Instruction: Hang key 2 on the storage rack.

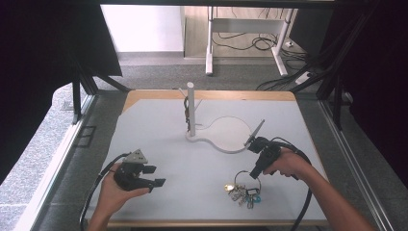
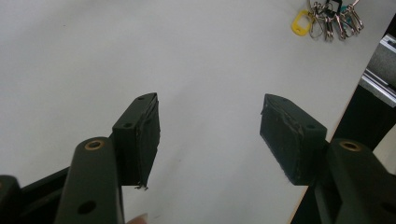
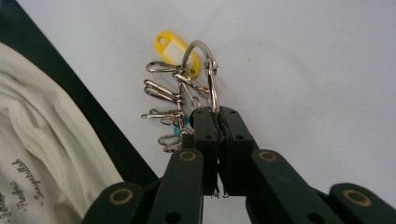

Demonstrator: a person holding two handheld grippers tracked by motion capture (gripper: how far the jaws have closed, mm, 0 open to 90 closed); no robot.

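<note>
A bunch of keys (image 1: 244, 191) on a large metal ring, with a yellow tag (image 3: 170, 46) and a teal one, lies near the table's front right. My right gripper (image 1: 253, 174) points down at it and is shut on the ring (image 3: 207, 65), which stands up from the jaws while the keys (image 3: 163, 107) spread out beside them. Whether the keys are off the table I cannot tell. My left gripper (image 1: 155, 175) is held at the front left, open and with nothing in it (image 2: 210, 135). The keys (image 2: 329, 16) show far off in its view.
A white post (image 1: 191, 108) on a flat round-ended base (image 1: 226, 134) stands at mid-table, with something dark hanging on it. The table's front edge (image 1: 192, 223) is close to both hands. A person's white shirt (image 3: 37, 154) is beyond that edge.
</note>
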